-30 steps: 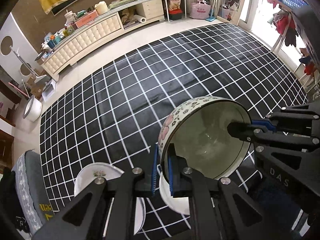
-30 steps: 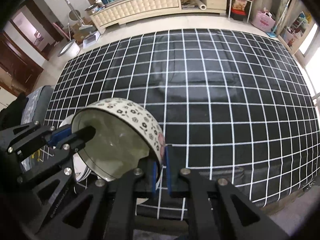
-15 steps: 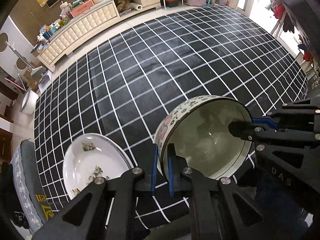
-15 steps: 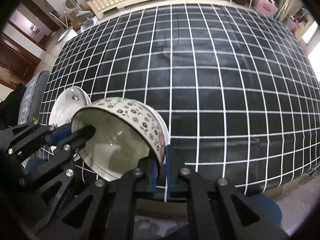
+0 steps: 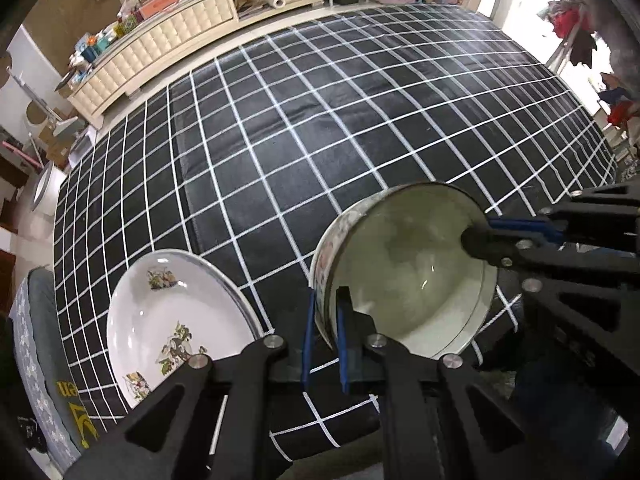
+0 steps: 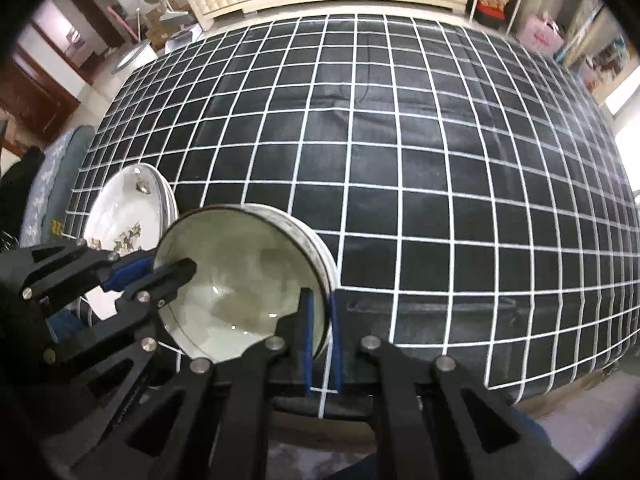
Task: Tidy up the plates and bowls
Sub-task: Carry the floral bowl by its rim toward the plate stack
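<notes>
A floral-patterned bowl (image 5: pixel 404 264) is held between both grippers above the near edge of a black grid-patterned table. My left gripper (image 5: pixel 325 320) is shut on the bowl's left rim. My right gripper (image 6: pixel 320 324) is shut on the bowl's (image 6: pixel 240 280) right rim. Each gripper shows in the other's view, the right one (image 5: pixel 492 240) and the left one (image 6: pixel 160 276). A stack of white plates with leaf prints (image 5: pixel 172 320) lies on the table to the bowl's left; it also shows in the right wrist view (image 6: pixel 128 212).
The black tablecloth with white grid lines (image 5: pixel 320 120) stretches far ahead. A grey cushioned chair (image 5: pixel 36 360) stands at the table's left end. A cream sideboard (image 5: pixel 160 40) with clutter runs along the far wall.
Both grippers and the bowl have moved forward and lower over the table. The bowl has tilted flatter. The plate stack has come into fuller view on the left.
</notes>
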### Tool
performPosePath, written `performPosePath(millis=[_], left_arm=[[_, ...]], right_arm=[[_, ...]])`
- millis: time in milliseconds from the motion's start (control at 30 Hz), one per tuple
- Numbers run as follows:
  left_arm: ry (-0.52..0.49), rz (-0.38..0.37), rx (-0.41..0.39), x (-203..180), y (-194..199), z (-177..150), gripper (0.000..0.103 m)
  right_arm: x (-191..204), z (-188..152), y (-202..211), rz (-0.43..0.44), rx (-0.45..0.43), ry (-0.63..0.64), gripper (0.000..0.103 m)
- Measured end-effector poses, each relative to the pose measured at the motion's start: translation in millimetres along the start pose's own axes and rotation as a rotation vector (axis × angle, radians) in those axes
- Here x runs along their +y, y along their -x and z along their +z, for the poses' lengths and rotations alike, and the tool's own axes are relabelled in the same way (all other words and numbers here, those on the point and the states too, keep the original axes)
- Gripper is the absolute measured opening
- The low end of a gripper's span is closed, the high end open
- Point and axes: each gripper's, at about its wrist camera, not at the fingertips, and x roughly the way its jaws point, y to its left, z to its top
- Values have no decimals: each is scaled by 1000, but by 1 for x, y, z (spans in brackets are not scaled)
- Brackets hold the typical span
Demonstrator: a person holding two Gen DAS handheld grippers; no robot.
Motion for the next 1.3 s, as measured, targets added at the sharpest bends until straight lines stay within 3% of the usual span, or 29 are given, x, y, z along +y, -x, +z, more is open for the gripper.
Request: performPosePath(millis=[233, 300, 367, 467, 600, 667, 933, 1300], left_arm=[[5, -35, -24, 2, 9, 1, 10], [-2, -40, -30, 1, 13, 2, 16], [-7, -34, -48, 1, 17, 3, 31], [-10, -19, -61, 2, 21, 5, 32], [-2, -24, -65, 8, 20, 8, 32], [14, -19, -58, 14, 15, 11, 33], [93, -114, -18, 34, -9, 26, 35], [91, -107, 27, 33, -29, 26, 38]], right_arm=[[-2, 4, -2, -8, -5, 9, 11], [-1, 4, -2, -12, -8, 18, 12], [1, 3, -2, -21, -11, 29, 12], [6, -2, 6, -72, -51, 76, 18], [0, 0, 8, -84, -71, 73, 55], [-7, 6, 7, -87, -79, 44, 56], [-17, 29, -13, 0, -20, -26, 56], [-25, 25, -26, 17, 29, -61, 64]])
